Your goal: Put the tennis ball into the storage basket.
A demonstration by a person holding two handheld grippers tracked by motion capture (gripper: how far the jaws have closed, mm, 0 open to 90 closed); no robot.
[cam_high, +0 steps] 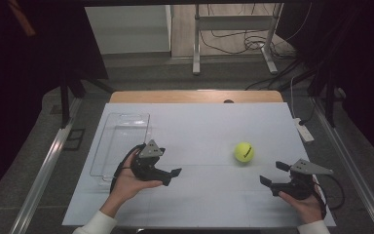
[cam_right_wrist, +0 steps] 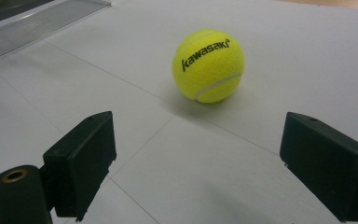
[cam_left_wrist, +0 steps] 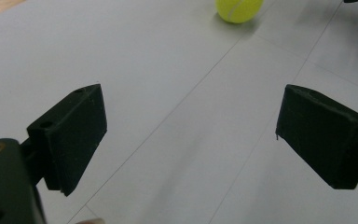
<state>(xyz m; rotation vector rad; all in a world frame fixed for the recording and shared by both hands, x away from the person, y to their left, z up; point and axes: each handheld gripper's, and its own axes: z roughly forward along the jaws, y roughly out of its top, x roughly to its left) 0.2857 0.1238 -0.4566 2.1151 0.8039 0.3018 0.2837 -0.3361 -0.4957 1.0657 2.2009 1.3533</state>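
A yellow tennis ball [cam_high: 243,152] marked "kawasaki" rests on the white table sheet [cam_high: 199,126], right of centre. My right gripper [cam_high: 273,173] stands open at the front right, pointing at the ball [cam_right_wrist: 208,65] a short way off, with nothing between its jaws [cam_right_wrist: 198,163]. My left gripper [cam_high: 172,176] is held open near the front left, beside a clear tray [cam_high: 119,141]. In the left gripper view the ball [cam_left_wrist: 239,9] lies far ahead at the top edge, and the gripper [cam_left_wrist: 191,135] holds nothing.
The clear plastic tray [cam_right_wrist: 42,21] lies empty on the sheet's left side. A white power strip [cam_high: 304,129] sits just off the sheet's right edge. Beyond the wooden table edge [cam_high: 195,96] are a metal stand and cables on the floor.
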